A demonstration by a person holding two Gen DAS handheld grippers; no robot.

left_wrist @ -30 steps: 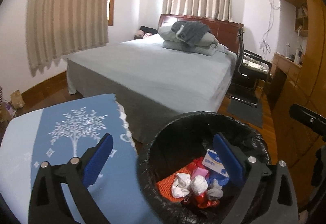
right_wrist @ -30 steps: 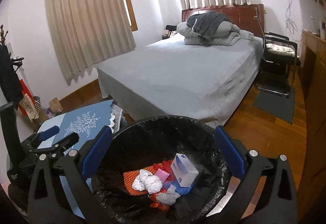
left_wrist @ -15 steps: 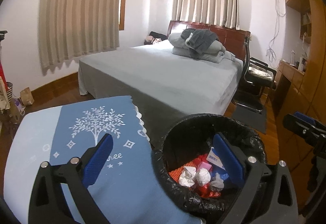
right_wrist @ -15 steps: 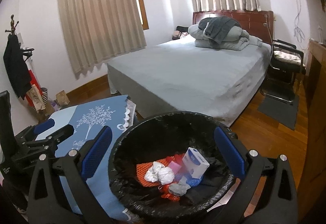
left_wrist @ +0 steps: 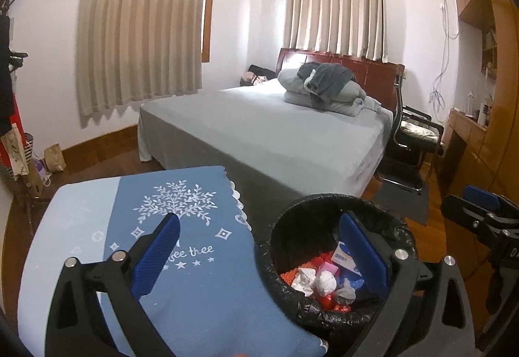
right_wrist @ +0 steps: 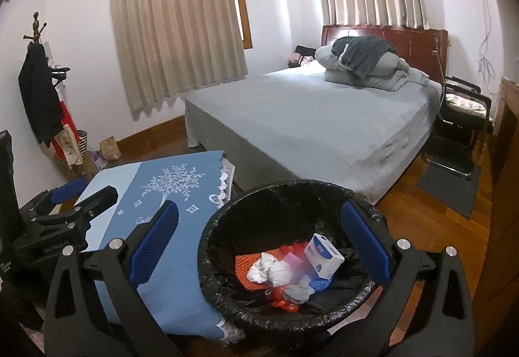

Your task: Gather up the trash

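bin: black-lined trash bin sits near the cameras, just right of the counter, with the bed behind it across the room

what's in it: a decent pile already. White-and-blue box, a couple of crumpled tissue wads, orange mesh sheet, red wrapper scraps, plus something pink and something blue I can't really make out

counter: covered with a blue cloth with a white tree print, and honestly it looks bare, I see no trash on the part that's in view

left tool: left tool is spread wide with nothing between its blue pads, hovering over the near right corner of the counter and the bin's left rim

right tool: right tool also spread wide and empty, hanging above the bin opening

floor: wood floor around the bin looks clean from here. There are paper bags by the far left wall, but those look like stored stuff, not litter; can't say for sure

progress: my guess is it's basically finished or very close. Everything trash-like I can spot is already inside the bin, and neither tool carries anything

what's left: maybe a last scan of the room for strays, hard to tell since the near edge of the counter and the floor right below the tools are hidden
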